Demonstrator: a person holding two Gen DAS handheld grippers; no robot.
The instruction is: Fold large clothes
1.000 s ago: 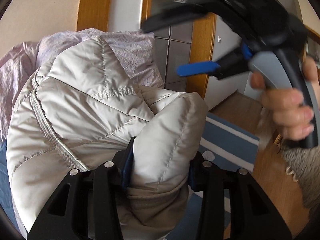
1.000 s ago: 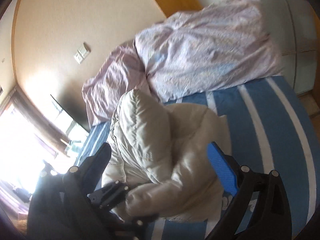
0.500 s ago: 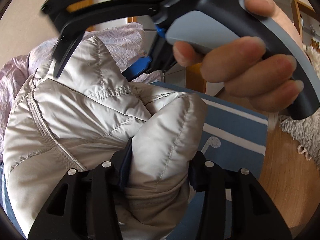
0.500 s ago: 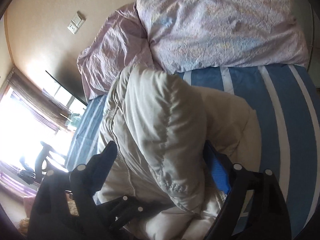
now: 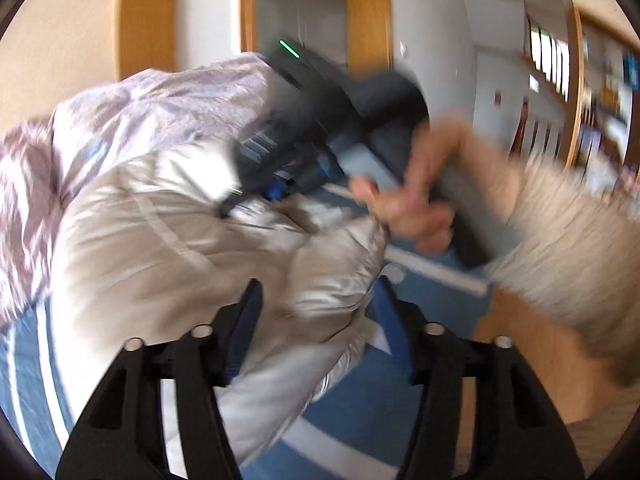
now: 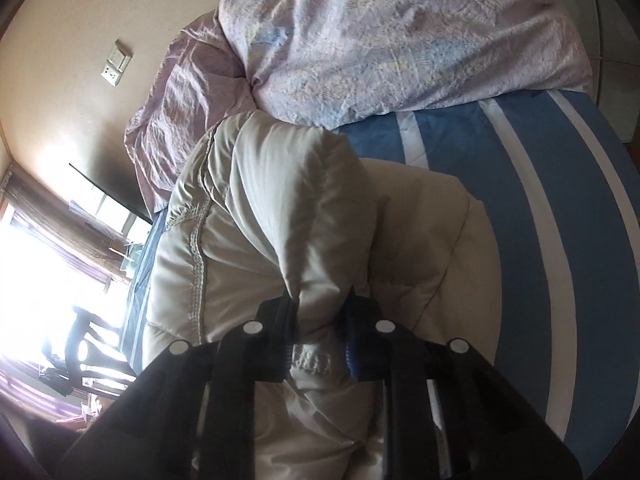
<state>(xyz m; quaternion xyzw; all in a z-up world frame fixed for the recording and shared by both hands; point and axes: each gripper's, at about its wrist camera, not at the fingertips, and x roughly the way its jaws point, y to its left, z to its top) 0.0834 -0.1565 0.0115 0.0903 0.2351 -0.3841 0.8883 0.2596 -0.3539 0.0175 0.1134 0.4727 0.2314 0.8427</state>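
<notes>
A beige quilted puffer jacket lies bunched on the blue-and-white striped bed. My left gripper is shut on a thick fold of the jacket near its edge. The view is blurred by motion. My right gripper is shut on another padded fold of the jacket, its blue pads pressed in on both sides. In the left wrist view the right gripper's black body and the hand holding it reach over the jacket from the right.
A lilac crumpled duvet lies at the head of the bed against the wall. The striped sheet shows to the right of the jacket. The wooden floor lies beyond the bed's edge. A bright window is at left.
My right gripper came down over the jacket and closed from open onto a fold. My left gripper kept its hold and swung, blurring its view.
</notes>
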